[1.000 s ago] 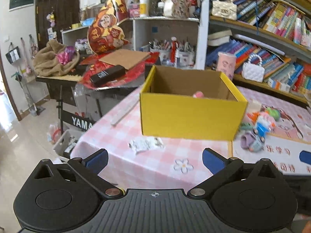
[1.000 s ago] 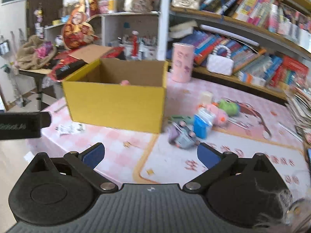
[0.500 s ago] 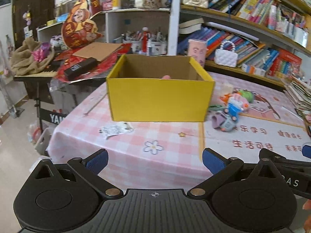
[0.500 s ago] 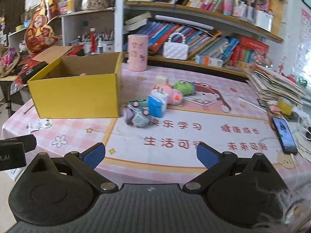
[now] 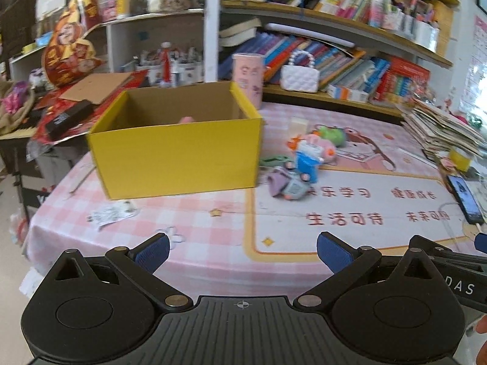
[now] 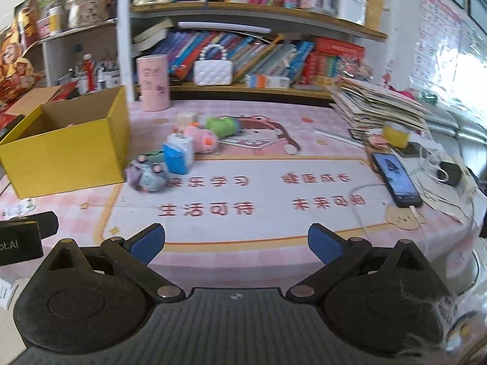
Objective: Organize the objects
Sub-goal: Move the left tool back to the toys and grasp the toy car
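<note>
A cluster of small toys (image 6: 170, 158) lies left of centre in the right wrist frame, on the pink table (image 6: 274, 188). A purple-grey toy (image 6: 147, 176) is nearest the camera, a blue-and-white block (image 6: 178, 153) just behind it, then a pink plush (image 6: 201, 138) and a green plush (image 6: 220, 124) further back. In the left wrist frame the same toys (image 5: 304, 158) sit right of centre.

Just left of the toys stands an open yellow box (image 5: 176, 149), with something pink (image 5: 186, 119) showing over its front wall; what it is cannot be told. A pink cup (image 6: 153, 82) stands behind the box, at the foot of the bookshelf (image 6: 258, 45).

A phone (image 6: 395, 179) lies at the right of the right wrist frame, near a stack of papers (image 6: 380, 103). A scrap of paper (image 5: 111, 213) lies at lower left of the left wrist frame.

The left gripper (image 5: 242, 251) hovers at the bottom of its frame, jaws wide and empty. The right gripper (image 6: 236, 243) hangs likewise, wide and holding nothing, well short of the toys.
</note>
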A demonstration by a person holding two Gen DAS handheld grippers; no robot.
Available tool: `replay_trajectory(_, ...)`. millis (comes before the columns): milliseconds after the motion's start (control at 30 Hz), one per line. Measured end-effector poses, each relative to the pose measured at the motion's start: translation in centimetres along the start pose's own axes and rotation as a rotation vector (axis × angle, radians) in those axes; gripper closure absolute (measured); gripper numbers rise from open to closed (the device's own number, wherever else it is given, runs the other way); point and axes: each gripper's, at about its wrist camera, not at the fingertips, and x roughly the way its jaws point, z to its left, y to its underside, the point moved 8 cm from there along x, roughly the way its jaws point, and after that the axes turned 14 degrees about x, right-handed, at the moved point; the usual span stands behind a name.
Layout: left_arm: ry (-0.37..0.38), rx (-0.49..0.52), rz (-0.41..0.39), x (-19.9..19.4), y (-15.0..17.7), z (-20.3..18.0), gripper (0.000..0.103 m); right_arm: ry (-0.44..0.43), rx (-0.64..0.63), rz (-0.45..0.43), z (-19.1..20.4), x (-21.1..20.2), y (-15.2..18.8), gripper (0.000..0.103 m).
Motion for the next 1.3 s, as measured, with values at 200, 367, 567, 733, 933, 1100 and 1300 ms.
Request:
replay_trajectory(200, 0.050, 0.019, 0.009, 1.4, -1.0, -2.6, 0.000, 0.047, 0.022, 0.011, -2.5, 0.8, -0.5, 0.002)
replay_trajectory(367, 0.058, 0.032, 0.024, 2.6, -1.7, -4.1, 0.000, 0.060, 0.034, 0.021, -4.0, 1.9, -1.2, 0.002)
replay_trajectory(567, 0.066, 0.009, 0.054, 4.4, -2.5, -4.8, 0.000, 0.041, 0.027, 0.045, -4.5, 4.2, -2.3, 0.002)
replay_trajectory(733, 0.042, -0.017, 0.076, 6.0, -3.2, -4.8, 0.000, 0.006, 0.014, 0.062, -4.5, 6.3, -3.5, 0.002)
replay_trajectory(933, -0.028, -0.045, 0.102, 7.8, -4.2, -4.7, 0.000, -0.047, 0.000, 0.074, -4.0, 9.1, -5.3, 0.004)
replay_trajectory(1100, -0.085, -0.068, 0.116, 9.3, -5.0, -4.6, 0.000, -0.089, -0.015, 0.078, -3.5, 11.6, -7.1, 0.004)
replay_trajectory(1300, -0.085, -0.101, 0.146, 11.3, -5.7, -5.0, 0.000, -0.148, -0.022, 0.071, -2.9, 13.9, -8.8, 0.004)
